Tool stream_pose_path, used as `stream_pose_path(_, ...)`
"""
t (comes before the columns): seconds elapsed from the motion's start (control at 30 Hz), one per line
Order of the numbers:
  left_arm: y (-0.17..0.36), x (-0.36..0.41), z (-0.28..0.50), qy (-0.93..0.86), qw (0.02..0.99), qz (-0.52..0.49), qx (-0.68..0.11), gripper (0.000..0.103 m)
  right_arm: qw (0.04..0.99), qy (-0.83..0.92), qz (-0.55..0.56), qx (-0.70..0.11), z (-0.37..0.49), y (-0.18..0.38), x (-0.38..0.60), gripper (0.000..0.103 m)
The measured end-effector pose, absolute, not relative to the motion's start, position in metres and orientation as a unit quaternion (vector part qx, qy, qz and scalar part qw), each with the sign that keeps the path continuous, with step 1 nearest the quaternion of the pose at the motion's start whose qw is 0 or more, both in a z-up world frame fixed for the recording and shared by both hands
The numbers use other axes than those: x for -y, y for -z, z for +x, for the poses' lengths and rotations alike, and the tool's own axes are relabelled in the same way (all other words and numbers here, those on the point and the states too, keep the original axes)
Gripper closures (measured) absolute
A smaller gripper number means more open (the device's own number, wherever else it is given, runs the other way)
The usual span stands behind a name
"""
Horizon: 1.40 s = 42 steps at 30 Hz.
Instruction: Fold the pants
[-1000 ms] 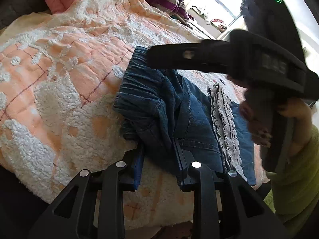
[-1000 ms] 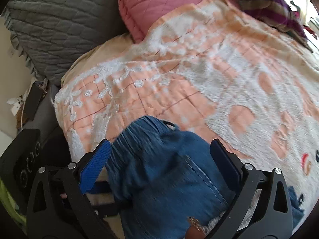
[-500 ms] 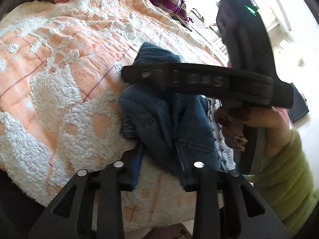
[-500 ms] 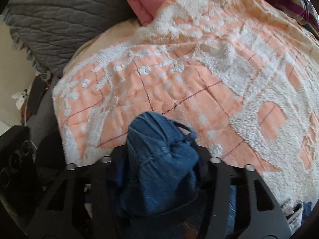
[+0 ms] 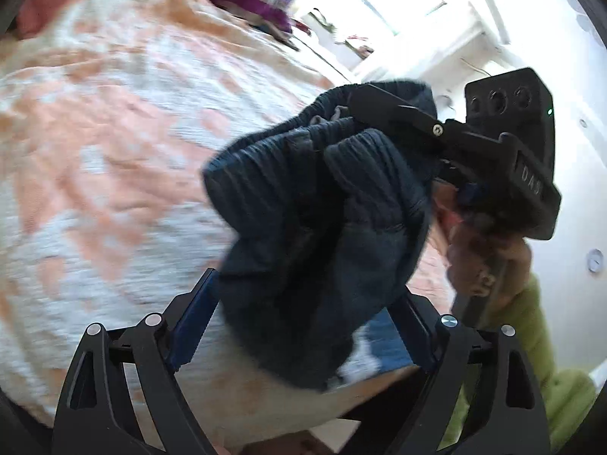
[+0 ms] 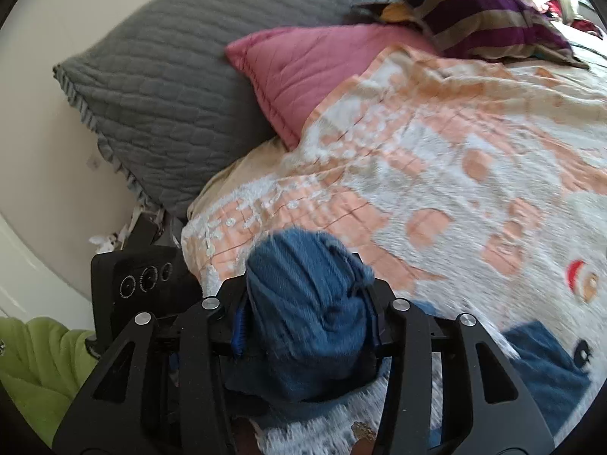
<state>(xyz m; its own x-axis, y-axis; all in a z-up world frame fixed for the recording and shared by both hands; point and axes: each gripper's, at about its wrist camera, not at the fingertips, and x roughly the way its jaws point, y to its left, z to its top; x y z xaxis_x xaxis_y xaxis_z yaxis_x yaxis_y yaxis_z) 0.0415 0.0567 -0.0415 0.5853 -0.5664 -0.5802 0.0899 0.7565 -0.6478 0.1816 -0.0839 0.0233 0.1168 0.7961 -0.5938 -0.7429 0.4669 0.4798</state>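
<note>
Tongs (image 6: 305, 322) above orange-white bedspread (image 6: 436, 159), pillows (image 6: 170, 87) behind

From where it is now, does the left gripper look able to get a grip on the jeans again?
Probably yes. The left gripper has its jaws opening, and the bunched jeans hang right between its fingers, nothing in the way. The right gripper is clamped on the waistband end and holds the jeans up above the blanket.

the right gripper (image 6: 305, 316) fingertips are buried in the bunched blue pants (image 6: 303, 303), so the pad contact cannot be read there. in the left wrist view the peach and white blanket (image 5: 114, 151) is smeared by motion blur, and the left gripper (image 5: 303, 322) pads are partly covered by hanging denim. the green sleeve (image 5: 531, 360) is cut off at the frame edge.
</note>
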Motion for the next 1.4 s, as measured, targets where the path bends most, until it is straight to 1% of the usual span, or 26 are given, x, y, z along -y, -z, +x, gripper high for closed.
stream_pose_path(0.03, 0.037, -0.049, 0.044, 0.204, 0.844, -0.282, -0.409, 0.021, 0.749, -0.514, 0.038, -0.417, 0.181, -0.024, 0.094, 0.064)
stream_pose_path(0.07, 0.033, -0.042, 0.044, 0.207, 0.847, -0.272, -0.407, 0.025, 0.752, -0.511, 0.043, -0.415, 0.18, -0.025, 0.103, 0.062)
stream_pose_path(0.13, 0.024, -0.026, 0.042, 0.219, 0.854, -0.245, -0.403, 0.027, 0.755, -0.507, 0.054, -0.413, 0.179, -0.023, 0.117, 0.058)
stream_pose_path(0.17, 0.02, -0.018, 0.04, 0.228, 0.856, -0.235, -0.401, 0.027, 0.756, -0.506, 0.058, -0.412, 0.177, -0.023, 0.125, 0.05)
stream_pose_path(0.23, 0.016, -0.005, 0.04, 0.256, 0.854, -0.217, -0.397, 0.028, 0.768, -0.494, 0.064, -0.402, 0.17, -0.024, 0.148, 0.043)
stream_pose_path(0.27, 0.015, 0.004, 0.038, 0.268, 0.852, -0.207, -0.398, 0.028, 0.773, -0.487, 0.071, -0.4, 0.168, -0.023, 0.158, 0.037)
stream_pose_path(0.3, 0.014, 0.011, 0.036, 0.276, 0.852, -0.196, -0.4, 0.028, 0.782, -0.47, 0.082, -0.401, 0.167, -0.021, 0.172, 0.034)
stream_pose_path(0.4, 0.02, 0.026, 0.037, 0.301, 0.845, -0.169, -0.409, 0.028, 0.807, -0.418, 0.103, -0.405, 0.16, -0.01, 0.206, 0.034)
stream_pose_path(0.57, 0.036, 0.041, 0.042, 0.295, 0.836, -0.131, -0.444, 0.028, 0.831, -0.363, 0.077, -0.414, 0.14, 0.004, 0.224, 0.034)
stream_pose_path(0.63, 0.041, 0.048, 0.041, 0.283, 0.837, -0.117, -0.454, 0.028, 0.834, -0.344, 0.038, -0.431, 0.136, 0.014, 0.216, 0.034)
stream_pose_path(0.67, 0.043, 0.049, 0.04, 0.279, 0.837, -0.113, -0.456, 0.028, 0.834, -0.328, 0.014, -0.442, 0.136, 0.021, 0.213, 0.036)
stream_pose_path(0.73, 0.045, 0.051, 0.039, 0.279, 0.839, -0.101, -0.456, 0.028, 0.833, -0.289, -0.053, -0.468, 0.137, 0.041, 0.205, 0.038)
stream_pose_path(0.77, 0.047, 0.053, 0.038, 0.278, 0.84, -0.094, -0.456, 0.027, 0.832, -0.282, -0.062, -0.474, 0.138, 0.049, 0.204, 0.038)
stream_pose_path(0.83, 0.048, 0.063, 0.036, 0.276, 0.844, -0.079, -0.453, 0.027, 0.826, -0.283, -0.038, -0.486, 0.142, 0.06, 0.209, 0.038)
stream_pose_path(0.93, 0.038, 0.06, 0.024, 0.28, 0.849, -0.086, -0.441, 0.029, 0.827, -0.294, -0.021, -0.479, 0.141, 0.052, 0.215, 0.037)
stream_pose_path(1.0, 0.024, 0.044, 0.016, 0.262, 0.866, -0.088, -0.418, 0.038, 0.834, -0.308, 0.0, -0.457, 0.134, 0.035, 0.223, 0.036)
stream_pose_path(1.03, 0.017, 0.041, 0.014, 0.245, 0.873, -0.085, -0.412, 0.039, 0.841, -0.318, 0.015, -0.439, 0.13, 0.024, 0.227, 0.036)
stream_pose_path(1.07, 0.012, 0.036, 0.016, 0.224, 0.881, -0.082, -0.408, 0.045, 0.845, -0.322, 0.021, -0.425, 0.128, 0.015, 0.227, 0.036)
stream_pose_path(1.1, 0.011, 0.03, 0.019, 0.206, 0.886, -0.08, -0.407, 0.057, 0.849, -0.325, 0.021, -0.417, 0.126, 0.009, 0.227, 0.036)
stream_pose_path(1.13, 0.012, 0.025, 0.024, 0.192, 0.888, -0.079, -0.409, 0.063, 0.852, -0.327, 0.013, -0.409, 0.124, 0.002, 0.224, 0.036)
stream_pose_path(1.17, 0.013, 0.021, 0.028, 0.184, 0.888, -0.08, -0.414, 0.077, 0.852, -0.328, 0.005, -0.407, 0.125, -0.001, 0.221, 0.036)
stream_pose_path(1.2, 0.014, 0.019, 0.028, 0.179, 0.886, -0.081, -0.419, 0.089, 0.852, -0.33, 0.0, -0.407, 0.126, -0.003, 0.218, 0.036)
stream_pose_path(1.23, 0.016, 0.019, 0.031, 0.177, 0.885, -0.081, -0.422, 0.092, 0.849, -0.333, -0.009, -0.409, 0.129, -0.005, 0.211, 0.036)
stream_pose_path(1.27, 0.018, 0.023, 0.033, 0.178, 0.884, -0.076, -0.425, 0.097, 0.848, -0.335, -0.016, -0.411, 0.132, -0.006, 0.206, 0.04)
stream_pose_path(1.3, 0.019, 0.027, 0.033, 0.18, 0.884, -0.069, -0.427, 0.099, 0.845, -0.339, -0.023, -0.413, 0.135, -0.007, 0.2, 0.046)
stream_pose_path(1.4, 0.026, 0.044, 0.026, 0.197, 0.877, -0.035, -0.438, 0.101, 0.833, -0.348, -0.054, -0.426, 0.149, -0.007, 0.178, 0.056)
